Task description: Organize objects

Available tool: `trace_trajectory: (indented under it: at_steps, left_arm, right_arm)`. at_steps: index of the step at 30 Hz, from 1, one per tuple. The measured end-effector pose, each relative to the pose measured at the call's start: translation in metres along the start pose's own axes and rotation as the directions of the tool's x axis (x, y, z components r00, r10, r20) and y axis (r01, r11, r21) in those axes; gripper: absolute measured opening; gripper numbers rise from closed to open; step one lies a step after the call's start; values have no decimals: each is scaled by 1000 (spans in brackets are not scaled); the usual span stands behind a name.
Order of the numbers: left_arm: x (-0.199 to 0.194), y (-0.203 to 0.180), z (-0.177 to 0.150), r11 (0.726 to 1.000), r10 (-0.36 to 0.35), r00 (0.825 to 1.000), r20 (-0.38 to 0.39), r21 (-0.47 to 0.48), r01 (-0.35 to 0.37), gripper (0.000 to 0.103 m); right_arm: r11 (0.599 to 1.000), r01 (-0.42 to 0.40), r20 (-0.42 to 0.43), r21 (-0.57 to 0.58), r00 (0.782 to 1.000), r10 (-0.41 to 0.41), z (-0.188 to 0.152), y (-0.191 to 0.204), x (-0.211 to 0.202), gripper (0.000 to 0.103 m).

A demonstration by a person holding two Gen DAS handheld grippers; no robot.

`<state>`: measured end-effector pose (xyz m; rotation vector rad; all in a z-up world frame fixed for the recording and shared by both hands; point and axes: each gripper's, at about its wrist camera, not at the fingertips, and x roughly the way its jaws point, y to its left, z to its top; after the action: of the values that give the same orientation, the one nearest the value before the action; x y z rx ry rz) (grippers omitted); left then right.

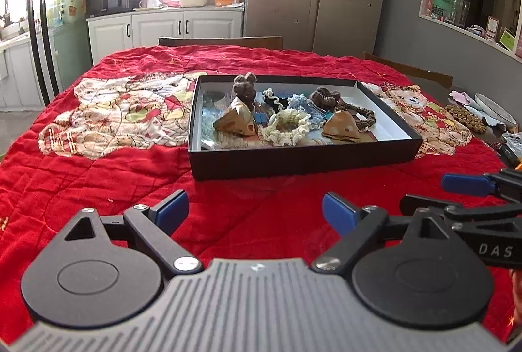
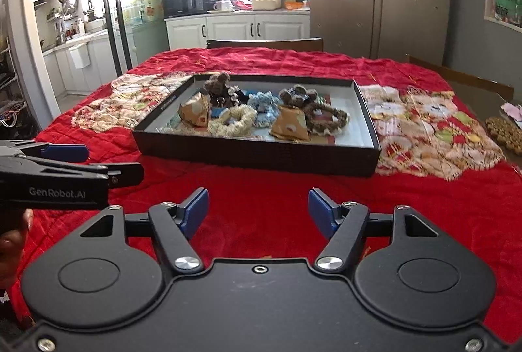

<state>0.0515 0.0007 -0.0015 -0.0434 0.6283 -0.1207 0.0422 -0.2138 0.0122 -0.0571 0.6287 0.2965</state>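
Across the table, a quilted red cloth point(image 1: 228, 221) with patchwork bear panels covers the surface, soft and creased. Toward its middle sits a shallow rectangular black box point(image 1: 303, 161), rigid card by the look, pale inside, holding the task's items in a loose heap toward its left and centre: two tan wedge-shaped pouches point(image 1: 239, 120), a cream ruffled scrunchie point(image 1: 287, 125), a brown braided ring point(image 2: 329, 118), pale blue crochet pieces point(image 2: 262, 100) and dark fuzzy knitted pieces point(image 1: 244, 87). The box's right end is bare. The left gripper point(image 1: 254, 211) and right gripper point(image 2: 257, 210) both hover near the table's near edge, well short of the box, each spread wide and holding nothing. Risks, in my judgement: the yarn items overlap, so one pinch may drag a neighbour out; the light box may slide on the slack cloth; the grippers, close side by side, may collide.
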Motion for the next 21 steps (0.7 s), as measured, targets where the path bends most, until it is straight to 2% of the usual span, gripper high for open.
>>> trace_trajectory:
  at_steps: [21]
  left_arm:
    - [2, -4, -8, 1000, 19, 1000, -23, 0, -19, 97]
  right_arm:
    - [997, 47, -16, 54, 999, -47, -11, -5, 0, 73]
